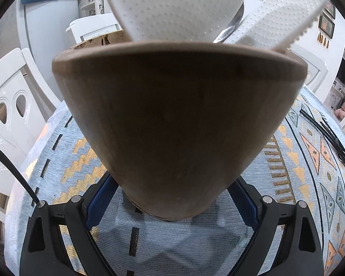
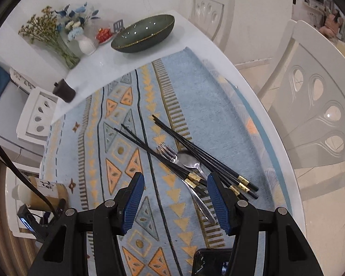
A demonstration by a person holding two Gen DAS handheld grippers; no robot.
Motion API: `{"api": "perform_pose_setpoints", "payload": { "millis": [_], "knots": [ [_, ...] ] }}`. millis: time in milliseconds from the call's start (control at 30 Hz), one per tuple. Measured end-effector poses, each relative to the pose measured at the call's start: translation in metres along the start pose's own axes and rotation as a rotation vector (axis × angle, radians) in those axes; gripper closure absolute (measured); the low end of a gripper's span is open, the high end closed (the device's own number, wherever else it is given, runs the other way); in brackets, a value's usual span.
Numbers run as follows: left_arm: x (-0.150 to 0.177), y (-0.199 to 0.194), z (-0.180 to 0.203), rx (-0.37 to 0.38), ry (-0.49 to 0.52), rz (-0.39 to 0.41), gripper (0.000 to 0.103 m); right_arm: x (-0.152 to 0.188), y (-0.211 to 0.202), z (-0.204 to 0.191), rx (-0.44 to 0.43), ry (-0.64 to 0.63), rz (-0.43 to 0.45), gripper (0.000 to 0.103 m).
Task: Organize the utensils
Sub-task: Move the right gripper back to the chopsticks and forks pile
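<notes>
- The left gripper [image 1: 172, 197] is clamped on the base of the wooden holder [image 1: 179, 124]; white utensils [image 1: 179, 7] seem to stand inside.
- The right gripper [image 2: 176, 197] hangs open over the counter [image 2: 99, 62]; the chopsticks [image 2: 204, 158], fork [image 2: 166, 153] and spoon [image 2: 191, 161] lie just beyond, slightly right.

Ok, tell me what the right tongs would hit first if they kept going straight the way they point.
Probably the fork and black chopsticks lying ahead of the open right tongs on the tablecloth; depth is uncertain.

White table [image 2: 220, 53] (patterned cloth [image 2: 195, 87]) bears chopsticks [image 2: 195, 151], fork [image 2: 170, 155], spoon [image 2: 191, 161], bowl [image 2: 142, 33].
</notes>
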State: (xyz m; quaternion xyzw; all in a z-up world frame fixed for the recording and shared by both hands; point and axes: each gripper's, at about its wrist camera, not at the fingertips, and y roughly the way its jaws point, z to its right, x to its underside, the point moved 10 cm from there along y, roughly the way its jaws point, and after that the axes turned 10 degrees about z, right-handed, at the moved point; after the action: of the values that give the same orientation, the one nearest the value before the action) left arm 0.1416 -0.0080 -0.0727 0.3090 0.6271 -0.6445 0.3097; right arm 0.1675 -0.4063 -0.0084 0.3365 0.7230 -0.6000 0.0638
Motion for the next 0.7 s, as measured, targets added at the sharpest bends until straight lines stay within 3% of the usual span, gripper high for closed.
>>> {"api": "perform_pose_setpoints", "payload": {
  "millis": [333,467,700],
  "knots": [
    [0.000,0.001,0.002,0.002,-0.002,0.001,0.010,0.000,0.012,0.013,0.096,-0.041,-0.023,0.048],
    [0.004,0.004,0.000,0.004,-0.004,0.001,0.010,0.004,0.018,0.032,0.116,0.006,-0.057,0.048],
    [0.006,0.009,0.004,0.006,-0.006,0.002,0.010,0.025,0.045,0.063,0.010,0.218,-0.195,0.048]
  ]
}}
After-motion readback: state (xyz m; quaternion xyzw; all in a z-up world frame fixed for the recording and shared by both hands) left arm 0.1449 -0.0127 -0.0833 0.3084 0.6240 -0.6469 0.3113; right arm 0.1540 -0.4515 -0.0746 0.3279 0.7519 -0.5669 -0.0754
